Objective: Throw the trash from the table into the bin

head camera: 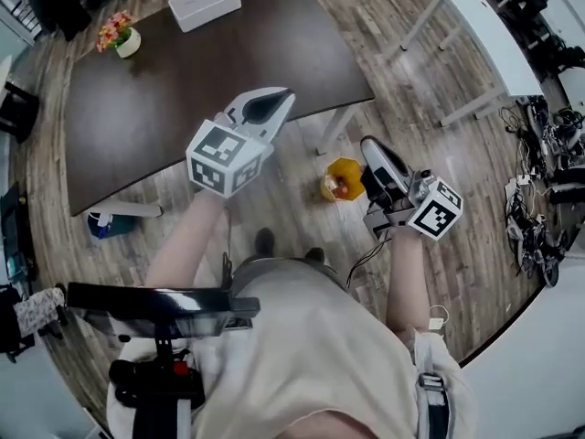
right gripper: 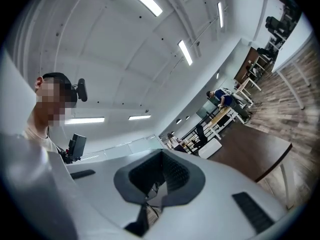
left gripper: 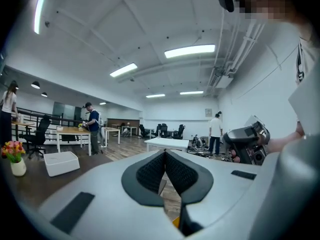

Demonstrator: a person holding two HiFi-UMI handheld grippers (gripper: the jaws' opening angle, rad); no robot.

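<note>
A flower vase and white box sit apart.

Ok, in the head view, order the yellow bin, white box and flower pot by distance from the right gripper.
1. Yellow bin, on the floor beside the right gripper.
2. White box, at the far edge of the table.
3. Flower pot, at its far left corner.

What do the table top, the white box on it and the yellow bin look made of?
Table top: dark brown, matte, probably laminate or veneer; even colour, no glare. White box: likely plastic; smooth, rounded corners. Yellow bin: plastic, or lined with a yellow bag; too small to tell.
</note>
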